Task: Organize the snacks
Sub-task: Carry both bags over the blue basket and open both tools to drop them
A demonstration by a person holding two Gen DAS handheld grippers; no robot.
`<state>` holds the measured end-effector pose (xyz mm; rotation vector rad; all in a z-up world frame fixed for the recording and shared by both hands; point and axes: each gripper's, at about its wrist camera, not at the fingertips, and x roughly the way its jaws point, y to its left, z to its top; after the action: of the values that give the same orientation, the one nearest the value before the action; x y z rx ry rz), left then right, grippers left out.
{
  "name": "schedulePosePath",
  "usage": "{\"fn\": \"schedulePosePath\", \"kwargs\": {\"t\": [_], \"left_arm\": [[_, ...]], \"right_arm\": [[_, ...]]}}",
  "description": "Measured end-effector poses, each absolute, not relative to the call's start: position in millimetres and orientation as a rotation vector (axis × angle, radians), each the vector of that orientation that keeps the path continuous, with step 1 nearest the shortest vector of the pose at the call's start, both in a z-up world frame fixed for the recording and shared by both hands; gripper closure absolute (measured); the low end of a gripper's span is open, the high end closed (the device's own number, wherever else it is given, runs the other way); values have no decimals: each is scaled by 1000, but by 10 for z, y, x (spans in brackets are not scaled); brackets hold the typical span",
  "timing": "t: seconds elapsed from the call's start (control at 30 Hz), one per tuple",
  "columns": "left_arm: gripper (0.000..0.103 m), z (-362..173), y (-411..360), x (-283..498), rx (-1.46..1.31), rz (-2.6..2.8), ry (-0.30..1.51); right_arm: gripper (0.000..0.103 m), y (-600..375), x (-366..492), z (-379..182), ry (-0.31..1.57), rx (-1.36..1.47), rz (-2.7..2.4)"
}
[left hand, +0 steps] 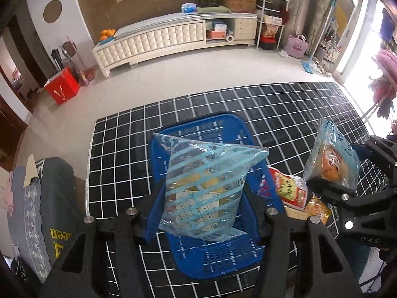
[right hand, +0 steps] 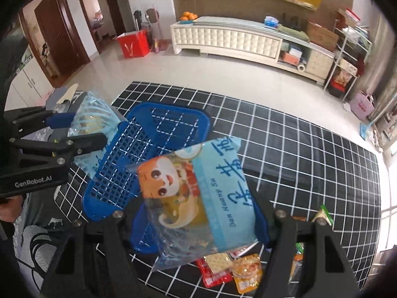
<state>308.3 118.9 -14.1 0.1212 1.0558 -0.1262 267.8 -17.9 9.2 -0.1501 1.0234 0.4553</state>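
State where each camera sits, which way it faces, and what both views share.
Left wrist: on the left gripper, facing its striped bag above the blue basket; right gripper visible.
Right wrist: on the right gripper, facing its cartoon bag; left gripper visible.
Shared: basket, both bags, grid cloth, white cabinet.

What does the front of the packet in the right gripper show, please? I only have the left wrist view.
Observer: The blue packet shows an orange cartoon animal face and "Dan Huang Su".
Operator: Any snacks besides the red packet and orange packet?
Observer: Yes, a green-tipped packet lies further right on the checked cloth.
Operator: How is my striped bag held?
Observer: The left gripper pinches its edge from both faces.
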Motion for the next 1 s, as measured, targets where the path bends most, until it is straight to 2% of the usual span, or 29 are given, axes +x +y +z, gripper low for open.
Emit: {"fn": "schedulePosePath", "kwargs": {"t": [0.43,0.77,0.83,0.87,0.9,1.0], "left_arm": [[49,-648,1405,3568,60,-144,1134],[46,-805,1414,3826,19,-137,1180],[43,-818,1426,3846,-11,-141,1187],[37,-818,1432,3846,-12,-138,1184],[35,-799,1422,3833,3,-132,1170],[35,-740,1391,3781,57,-127,1144]], "right_arm": [[29,264,3151,-298,1056,-264,530],[29,485,3336,-412,1028,-367,582],[21,532,3345,-411,995,-414,567],[16,553,3337,-406,975,-442,557],[9,558,3324,-392,960,-456,553],[6,502,3305,-324,935,-455,534]]}}
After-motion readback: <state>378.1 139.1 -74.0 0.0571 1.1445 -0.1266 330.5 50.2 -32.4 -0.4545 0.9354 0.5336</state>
